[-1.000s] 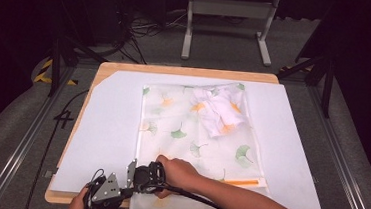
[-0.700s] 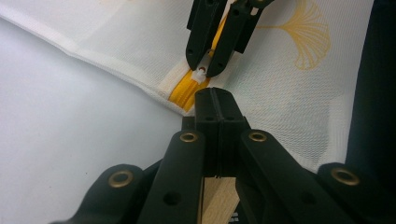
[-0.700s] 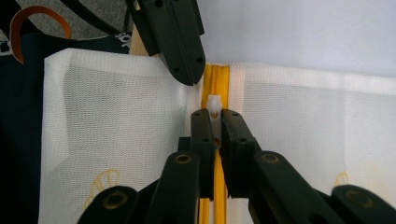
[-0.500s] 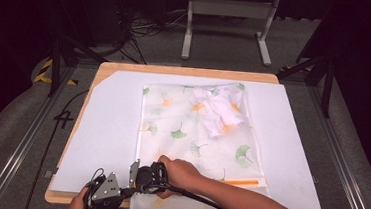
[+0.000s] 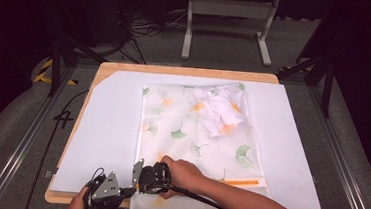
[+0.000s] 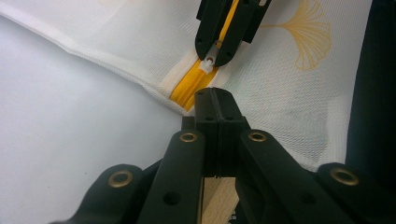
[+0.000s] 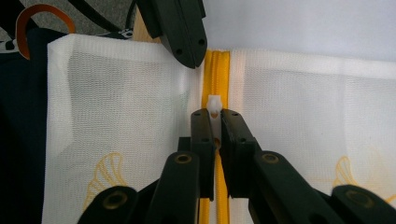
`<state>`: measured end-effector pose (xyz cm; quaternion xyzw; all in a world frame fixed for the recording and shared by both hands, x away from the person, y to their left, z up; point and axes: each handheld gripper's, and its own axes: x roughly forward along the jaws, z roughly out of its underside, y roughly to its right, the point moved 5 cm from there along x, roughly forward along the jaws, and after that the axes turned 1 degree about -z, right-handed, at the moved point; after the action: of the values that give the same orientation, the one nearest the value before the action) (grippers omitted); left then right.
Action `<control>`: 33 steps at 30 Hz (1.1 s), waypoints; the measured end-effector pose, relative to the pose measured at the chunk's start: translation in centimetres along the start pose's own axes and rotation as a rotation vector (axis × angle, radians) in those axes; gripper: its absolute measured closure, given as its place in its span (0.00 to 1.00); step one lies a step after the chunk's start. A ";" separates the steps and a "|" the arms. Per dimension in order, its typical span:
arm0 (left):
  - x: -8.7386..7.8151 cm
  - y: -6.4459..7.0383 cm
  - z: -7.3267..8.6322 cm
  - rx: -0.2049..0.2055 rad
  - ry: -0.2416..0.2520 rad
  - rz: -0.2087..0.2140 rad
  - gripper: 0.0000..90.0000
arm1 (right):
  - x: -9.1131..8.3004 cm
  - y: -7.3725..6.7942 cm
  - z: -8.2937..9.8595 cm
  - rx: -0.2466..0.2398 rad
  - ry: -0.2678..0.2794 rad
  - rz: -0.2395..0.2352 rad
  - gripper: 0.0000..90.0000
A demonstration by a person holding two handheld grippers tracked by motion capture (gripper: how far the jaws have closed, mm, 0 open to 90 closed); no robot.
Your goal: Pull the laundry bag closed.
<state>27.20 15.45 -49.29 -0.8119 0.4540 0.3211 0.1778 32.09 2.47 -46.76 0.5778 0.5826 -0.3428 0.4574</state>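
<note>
Mesh laundry bag flat on white sheet, near edge overhanging. Right gripper pinching white zipper pull; left gripper clamped, seemingly on bag's left corner beside yellow zipper. Zipper seemingly almost fully drawn leftward; small garment inside.

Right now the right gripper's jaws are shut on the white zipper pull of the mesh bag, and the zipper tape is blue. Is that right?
Not quite: the zipper tape is yellow-orange, not blue, as the right gripper view shows. The rest holds: the right gripper has its jaws shut on the white zipper pull of the mesh bag.
</note>
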 end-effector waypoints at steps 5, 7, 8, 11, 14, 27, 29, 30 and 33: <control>0.0 0.0 0.0 0.000 -0.001 0.002 1.00 | -0.1 0.0 0.3 0.002 -0.003 -0.002 0.94; 0.0 0.0 0.0 -0.001 -0.002 0.002 1.00 | -0.2 -0.1 0.3 0.001 -0.004 0.001 0.94; 0.0 0.0 0.0 -0.001 -0.002 0.002 1.00 | -0.2 -0.1 0.3 0.001 -0.004 0.001 0.94; 0.0 -0.1 0.0 -0.003 -0.001 0.003 1.00 | -0.2 -0.1 0.5 0.001 -0.005 0.000 0.94; 0.0 -0.1 0.0 -0.002 0.000 0.005 1.00 | -0.3 -0.1 0.7 0.000 -0.010 0.003 0.94; 0.0 -0.1 0.0 -0.010 0.004 0.010 1.00 | -0.5 -0.1 1.2 0.000 0.001 0.003 0.94; 0.0 -0.1 0.1 -0.010 0.004 0.011 1.00 | -0.6 -0.2 1.4 0.008 -0.002 -0.001 0.94; 0.0 -0.2 0.0 -0.010 0.006 0.013 1.00 | -0.6 -0.2 1.4 0.008 -0.002 -0.001 0.94; 0.0 -0.2 0.1 -0.010 0.007 0.014 1.00 | -0.6 -0.1 1.5 0.006 0.006 0.000 0.94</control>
<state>27.33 15.56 -49.33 -0.8108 0.4586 0.3217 0.1697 32.14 0.82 -46.71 0.5802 0.5829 -0.3426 0.4541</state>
